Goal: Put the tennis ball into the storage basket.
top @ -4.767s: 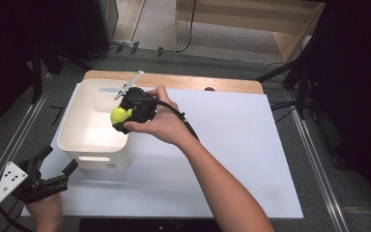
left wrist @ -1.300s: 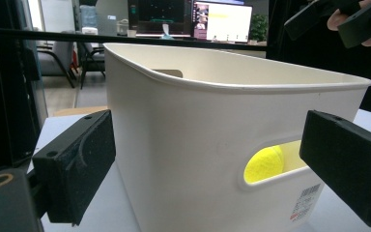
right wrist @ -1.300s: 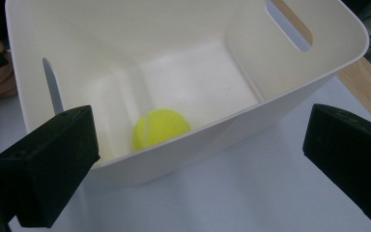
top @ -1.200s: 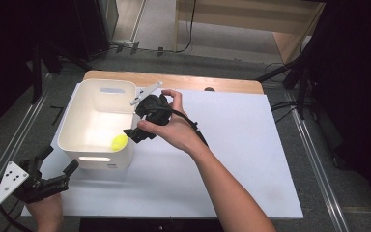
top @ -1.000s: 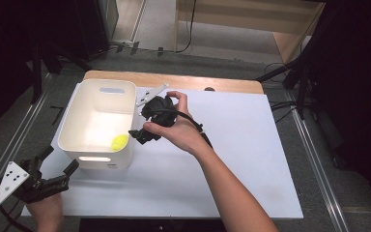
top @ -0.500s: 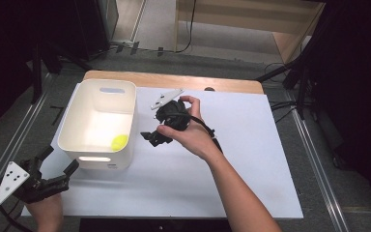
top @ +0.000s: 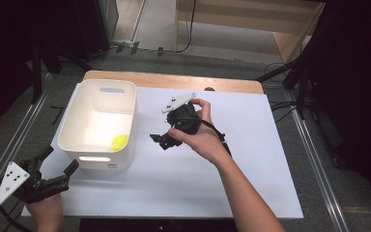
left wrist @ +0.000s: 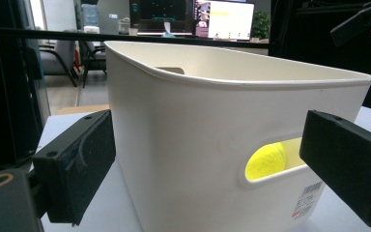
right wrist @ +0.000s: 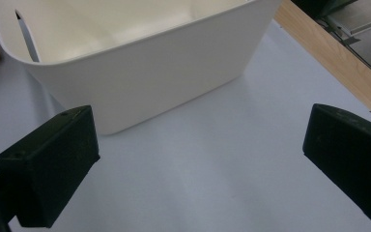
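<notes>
The ball (top: 120,142) lies inside the bin (top: 125,99), in the near corner, well apart from both grippers. The right gripper (top: 163,140) is held above the surface (top: 251,145) just beside the bin's right wall, its fingers (right wrist: 48,164) spread wide with nothing between them; ahead of them are the bin's outer wall and bare surface. The left gripper (top: 58,166) sits near the bin's front corner, fingers (left wrist: 77,164) apart and empty, the ball showing through the handle slot (left wrist: 275,159) just ahead, between the fingers.
</notes>
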`<state>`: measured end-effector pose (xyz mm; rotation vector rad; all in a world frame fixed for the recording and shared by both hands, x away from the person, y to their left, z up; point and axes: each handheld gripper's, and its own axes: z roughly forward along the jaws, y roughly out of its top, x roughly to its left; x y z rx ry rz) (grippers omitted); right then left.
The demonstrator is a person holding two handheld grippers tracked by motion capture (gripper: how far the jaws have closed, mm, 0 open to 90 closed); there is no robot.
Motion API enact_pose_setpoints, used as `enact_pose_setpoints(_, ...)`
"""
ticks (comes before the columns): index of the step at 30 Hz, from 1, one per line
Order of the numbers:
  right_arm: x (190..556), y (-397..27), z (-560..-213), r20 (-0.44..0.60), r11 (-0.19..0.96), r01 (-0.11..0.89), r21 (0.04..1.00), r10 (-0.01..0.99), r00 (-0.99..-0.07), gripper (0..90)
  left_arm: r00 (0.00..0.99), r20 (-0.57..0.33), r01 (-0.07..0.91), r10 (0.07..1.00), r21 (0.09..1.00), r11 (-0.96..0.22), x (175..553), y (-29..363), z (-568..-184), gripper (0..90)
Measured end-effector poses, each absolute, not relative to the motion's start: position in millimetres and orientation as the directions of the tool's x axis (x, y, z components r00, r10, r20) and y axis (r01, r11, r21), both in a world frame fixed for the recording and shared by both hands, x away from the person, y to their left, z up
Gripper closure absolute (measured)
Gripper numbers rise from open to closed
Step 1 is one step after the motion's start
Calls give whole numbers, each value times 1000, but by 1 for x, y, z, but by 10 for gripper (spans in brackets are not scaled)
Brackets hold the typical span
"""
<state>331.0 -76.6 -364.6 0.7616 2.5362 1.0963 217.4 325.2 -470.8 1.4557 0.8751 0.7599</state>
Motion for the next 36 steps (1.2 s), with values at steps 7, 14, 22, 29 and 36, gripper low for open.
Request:
enact_pose_setpoints(7, 328, -89, -367, -36, 561, 366, 742, 580, -814, 0, 498, -39, 81, 866, 997, -2, 217, 326, -471, 58)
enact_pose_setpoints(14, 323, -101, -369, -39, 550, 368, 749, 592, -805, 0, 497, -45, 80, 866, 997, 6, 217, 326, -471, 58)
enact_pose_setpoints(22, 318, -115, -372, -38, 535, 371, 759, 606, -794, 0, 497, -40, 80, 867, 997, 0, 217, 326, -471, 58)
enact_pose_setpoints(29, 312, -129, -373, -40, 525, 378, 763, 621, -782, 0, 496, -64, 79, 866, 996, 28, 217, 328, -471, 58)
enact_pose_setpoints(36, 306, -143, -375, -40, 516, 381, 767, 632, -774, 0, 494, -53, 79, 868, 997, 16, 217, 326, -471, 58)
